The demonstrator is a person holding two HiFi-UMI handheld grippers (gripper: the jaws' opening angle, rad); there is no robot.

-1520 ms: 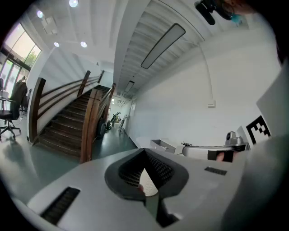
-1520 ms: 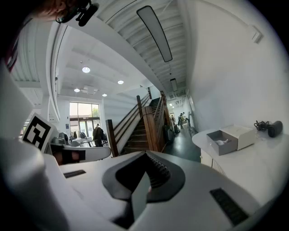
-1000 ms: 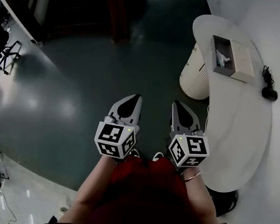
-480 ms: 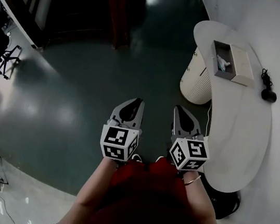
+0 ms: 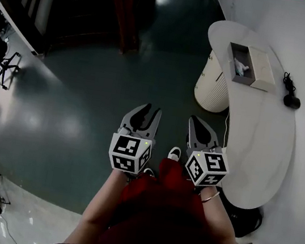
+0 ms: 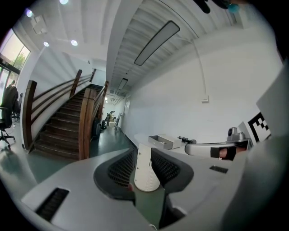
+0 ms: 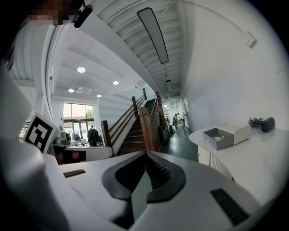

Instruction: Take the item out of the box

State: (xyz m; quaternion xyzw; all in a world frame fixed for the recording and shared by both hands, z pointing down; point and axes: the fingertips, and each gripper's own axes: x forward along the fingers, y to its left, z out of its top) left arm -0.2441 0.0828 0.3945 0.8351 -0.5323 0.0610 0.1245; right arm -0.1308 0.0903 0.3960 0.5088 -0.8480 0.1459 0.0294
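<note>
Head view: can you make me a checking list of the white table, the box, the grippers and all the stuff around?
Surface: white curved table, mostly bare.
Job's things: open box on the table's far end; white item inside.
Clutter: black gadget beside the box.
Grippers: left gripper opening, nothing between its jaws; right gripper shut, empty; both far from the box.
Cables: black cord on the gadget.
Surroundings: dark floor, wooden staircase.
</note>
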